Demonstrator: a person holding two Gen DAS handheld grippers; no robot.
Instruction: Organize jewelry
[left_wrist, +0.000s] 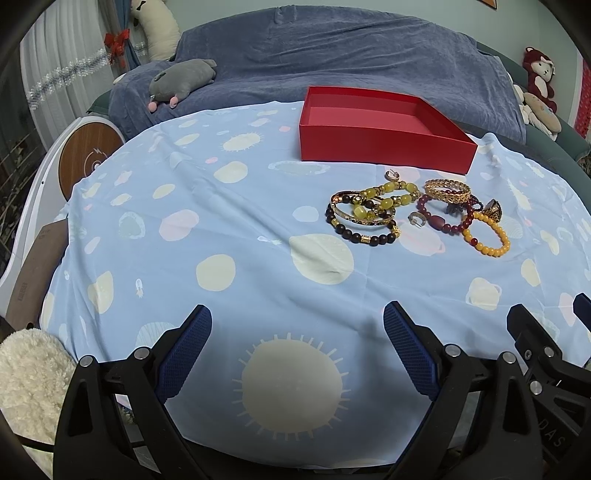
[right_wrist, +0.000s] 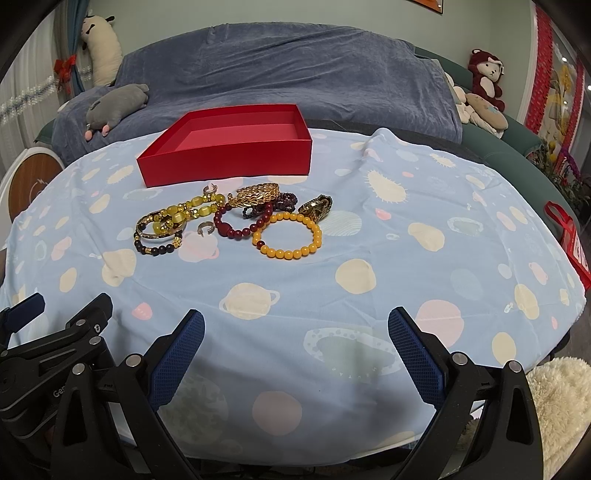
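Low at the near edge: left gripper (left_wrist: 297, 328) spread wide and empty over the pale blue planet-print cloth (left_wrist: 221, 229), right gripper (right_wrist: 295, 332) likewise parted, holding nothing. Beyond them, well apart from both, jewelry heaped mid-cloth: orange bead bracelet (right_wrist: 288, 233) nearest the right side, dark red bead bracelet (right_wrist: 240, 221) touching it, gold leaf bangle (right_wrist: 255, 192) behind, yellow-green bead bracelet (right_wrist: 188, 210) and dark bead bracelet (right_wrist: 159, 247) overlapping at left, small silver ear cuff (right_wrist: 205, 228) between. Farther back, just behind the heap, red box (right_wrist: 229, 146), open-topped and bare inside. Behind that, blue-covered sofa (right_wrist: 277, 74) with grey plush toy (right_wrist: 114, 103).
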